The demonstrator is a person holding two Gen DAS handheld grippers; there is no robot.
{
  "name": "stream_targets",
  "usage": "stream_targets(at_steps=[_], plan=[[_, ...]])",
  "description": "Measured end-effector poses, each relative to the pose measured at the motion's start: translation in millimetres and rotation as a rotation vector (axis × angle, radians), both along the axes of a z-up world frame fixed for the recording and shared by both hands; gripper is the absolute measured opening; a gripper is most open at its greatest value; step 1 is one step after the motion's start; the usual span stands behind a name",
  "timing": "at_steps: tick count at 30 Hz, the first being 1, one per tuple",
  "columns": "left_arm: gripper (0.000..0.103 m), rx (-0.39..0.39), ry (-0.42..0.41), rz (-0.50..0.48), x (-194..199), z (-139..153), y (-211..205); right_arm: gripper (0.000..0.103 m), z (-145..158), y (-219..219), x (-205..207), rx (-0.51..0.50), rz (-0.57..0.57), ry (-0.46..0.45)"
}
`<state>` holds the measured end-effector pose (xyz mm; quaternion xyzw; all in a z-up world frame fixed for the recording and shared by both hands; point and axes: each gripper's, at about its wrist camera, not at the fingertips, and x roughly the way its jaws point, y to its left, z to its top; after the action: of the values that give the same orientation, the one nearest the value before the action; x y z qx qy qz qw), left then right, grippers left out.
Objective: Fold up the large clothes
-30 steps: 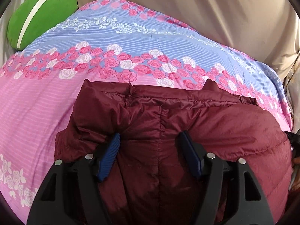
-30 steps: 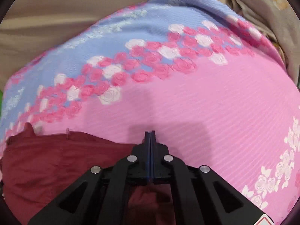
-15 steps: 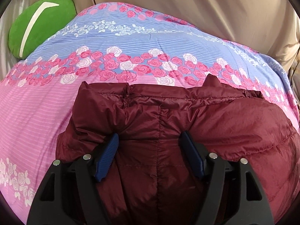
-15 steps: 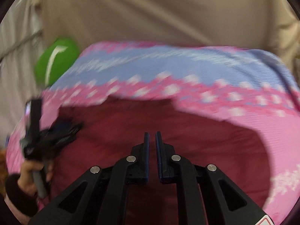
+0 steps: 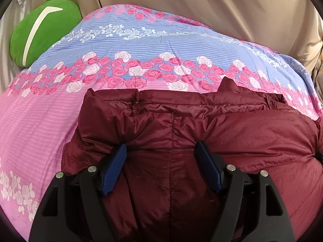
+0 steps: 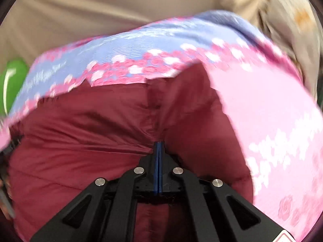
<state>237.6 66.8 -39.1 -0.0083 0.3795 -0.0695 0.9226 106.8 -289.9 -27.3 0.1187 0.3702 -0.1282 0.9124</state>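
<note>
A dark red puffer jacket (image 5: 212,133) lies on a bed with a pink and blue rose-patterned quilt (image 5: 141,46). My left gripper (image 5: 162,151) is open just above the jacket's left part, its blue pads (image 5: 115,165) spread over a bulge of padding without pinching it. In the right wrist view the jacket (image 6: 90,133) fills the lower frame. My right gripper (image 6: 158,144) is shut on a pinch of the jacket's fabric, with creases running to its tips.
A green cushion (image 5: 40,34) sits at the bed's far left corner, also in the right wrist view (image 6: 10,84). A beige curtain (image 5: 222,6) hangs behind the bed. The quilt (image 6: 272,111) extends to the right of the jacket.
My right gripper swung over the jacket, opened slightly, then closed on its fabric. The left gripper stayed open and drew back slightly.
</note>
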Motion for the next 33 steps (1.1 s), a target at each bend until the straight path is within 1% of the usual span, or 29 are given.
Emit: stream_targets(at_steps=[1,2,3,4,6,7,8,9,10,12,14,15,17,19,23,26,28,29,30,32,33], plan=[[0.071,0.014,-0.002,0.003,-0.4,0.8,-0.7,0.0,3.6,2.4,-0.9,-0.002,-0.019,0.01],[0.071,0.035,-0.006,0.012,-2.8,2.4,-3.4,0.003,8.9,11.0,-1.2,-0.022,-0.03,0.014],[0.071,0.059,-0.013,0.021,-6.9,4.9,-5.9,0.014,15.2,18.2,-3.1,-0.025,-0.013,0.003],[0.071,0.089,-0.024,0.023,-14.5,9.6,-9.9,0.014,24.3,32.7,-6.9,-0.012,0.033,-0.024],[0.072,0.118,-0.046,0.016,-30.7,18.4,-15.6,0.014,35.1,57.9,-12.5,0.015,0.118,-0.053],[0.076,0.126,-0.056,0.008,-40.0,22.7,-18.6,0.014,38.9,75.5,-13.2,0.015,0.173,-0.058],[0.078,0.128,-0.061,-0.003,-48.3,26.4,-21.1,0.013,40.0,91.6,-12.3,0.004,0.212,-0.055],[0.081,0.126,-0.064,-0.012,-54.4,28.9,-22.7,0.014,38.7,111.8,-10.6,-0.015,0.257,-0.047],[0.083,0.122,-0.069,-0.026,-62.9,31.8,-25.1,0.014,36.7,122.9,-8.9,-0.022,0.287,-0.042],[0.083,0.122,-0.063,-0.045,-73.2,32.6,-29.3,0.014,24.8,146.4,-8.5,-0.031,0.352,-0.015],[0.083,0.121,-0.05,-0.053,-81.3,29.1,-32.6,0.013,9.9,156.5,-3.4,-0.06,0.356,0.019],[0.083,0.119,-0.041,-0.054,-83.1,25.8,-33.0,0.013,1.0,156.4,0.8,-0.075,0.358,0.029],[0.084,0.11,-0.02,-0.05,-84.3,17.1,-33.6,0.013,-11.3,155.1,2.2,-0.043,0.356,0.027],[0.088,0.103,-0.019,-0.033,-85.0,9.9,-31.6,0.013,-11.5,151.9,2.3,-0.019,0.355,0.029],[0.09,0.121,-0.044,-0.019,-89.7,1.8,-34.1,0.014,-3.0,151.4,-3.6,0.031,0.348,0.015],[0.091,0.119,-0.065,-0.009,-93.1,-2.0,-33.1,0.014,-12.7,155.5,-5.8,-0.016,0.362,0.013],[0.091,0.124,-0.056,-0.009,-92.4,-1.2,-33.1,0.014,-15.9,159.7,-5.5,-0.073,0.369,0.019],[0.091,0.121,-0.047,-0.01,-92.5,1.3,-32.1,0.014,-12.8,160.1,-6.0,-0.082,0.369,0.026],[0.09,0.095,-0.033,-0.016,-92.6,7.0,-29.6,0.015,-7.9,158.8,-6.2,-0.07,0.375,0.028],[0.09,0.03,-0.029,-0.044,-92.1,20.1,-26.4,0.015,8.9,146.5,-5.8,0.011,0.387,-0.01],[0.09,0.003,-0.036,-0.052,-91.1,28.3,-25.7,0.015,17.7,139.3,-3.6,0.032,0.381,-0.028]])
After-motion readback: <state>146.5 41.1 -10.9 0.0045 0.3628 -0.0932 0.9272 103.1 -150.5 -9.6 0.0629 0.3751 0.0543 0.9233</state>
